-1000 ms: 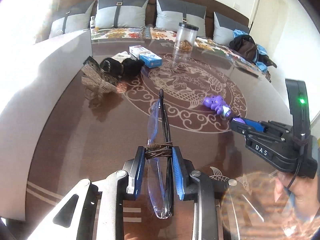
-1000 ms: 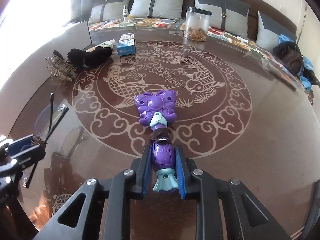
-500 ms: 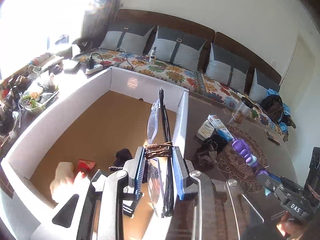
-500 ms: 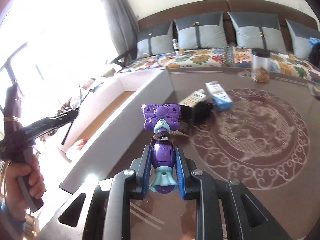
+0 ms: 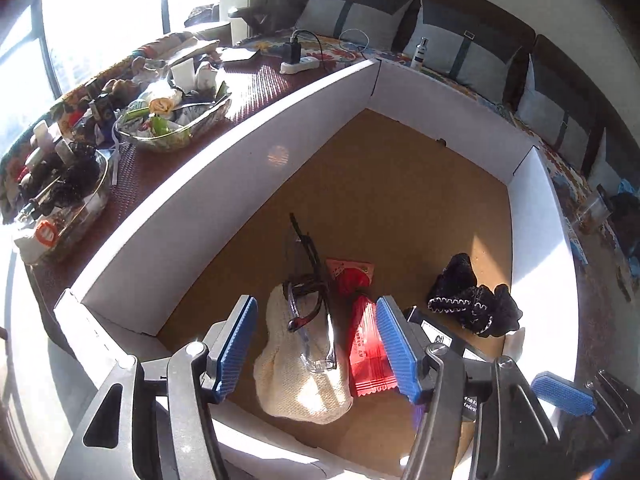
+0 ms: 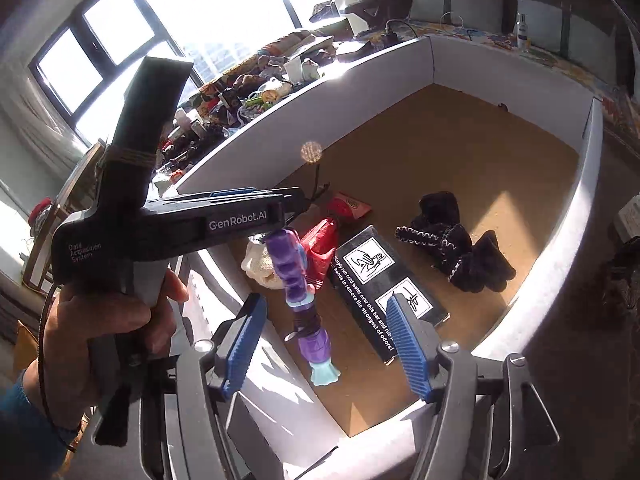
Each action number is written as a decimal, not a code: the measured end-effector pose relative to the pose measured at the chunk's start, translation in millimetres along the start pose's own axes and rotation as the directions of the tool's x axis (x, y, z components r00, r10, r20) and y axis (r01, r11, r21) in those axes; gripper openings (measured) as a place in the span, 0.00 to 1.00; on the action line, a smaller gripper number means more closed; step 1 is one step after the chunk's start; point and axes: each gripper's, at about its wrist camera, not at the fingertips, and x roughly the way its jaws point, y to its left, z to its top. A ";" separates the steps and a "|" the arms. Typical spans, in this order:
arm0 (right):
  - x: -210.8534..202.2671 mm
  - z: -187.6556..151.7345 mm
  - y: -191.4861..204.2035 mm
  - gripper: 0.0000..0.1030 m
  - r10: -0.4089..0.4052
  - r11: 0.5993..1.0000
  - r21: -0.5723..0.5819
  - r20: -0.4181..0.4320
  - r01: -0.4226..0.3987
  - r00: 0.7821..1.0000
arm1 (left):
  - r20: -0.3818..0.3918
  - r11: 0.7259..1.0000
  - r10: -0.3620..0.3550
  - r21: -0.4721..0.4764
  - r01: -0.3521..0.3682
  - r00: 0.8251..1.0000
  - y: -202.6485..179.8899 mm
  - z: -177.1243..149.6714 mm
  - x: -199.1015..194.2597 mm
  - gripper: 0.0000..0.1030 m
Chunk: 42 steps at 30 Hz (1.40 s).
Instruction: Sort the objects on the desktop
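Above the white-walled box [image 5: 248, 152], both tongs are opening. Left gripper [image 5: 316, 350]: pads apart, glasses [image 5: 310, 320] lying free on a cream cloth [image 5: 296, 384] beside a red packet [image 5: 366, 344]. Right gripper [image 6: 326, 346]: pads clear of the purple toy [image 6: 298, 280], gripping nothing, near a black carton [image 6: 376, 280].

My left gripper [image 5: 318, 346] hung over the white-walled box [image 5: 224, 168], jaws opening, pads clear of everything. Below lay the glasses [image 5: 310, 312] across a cream knit piece [image 5: 298, 380], beside a red packet [image 5: 366, 344]. Black gloves [image 5: 472, 300] sat well apart.
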 end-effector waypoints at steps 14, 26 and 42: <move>-145.8 -116.1 -141.6 0.96 -0.369 0.926 0.179 0.246 0.332 0.896 | 0.295 0.970 -0.032 0.241 -0.042 0.955 -151.2 -38.0 -103.8 0.94; -218.8 -249.9 -260.2 0.96 -0.534 0.749 0.542 0.155 0.381 0.831 | 0.353 0.919 -0.056 0.385 -0.090 0.934 -263.7 -74.5 -135.6 0.94; -220.5 -255.0 -270.1 0.96 -0.525 0.716 0.615 0.162 0.330 0.836 | 0.344 0.882 -0.087 0.462 -0.088 0.935 -330.2 -105.1 -145.3 0.94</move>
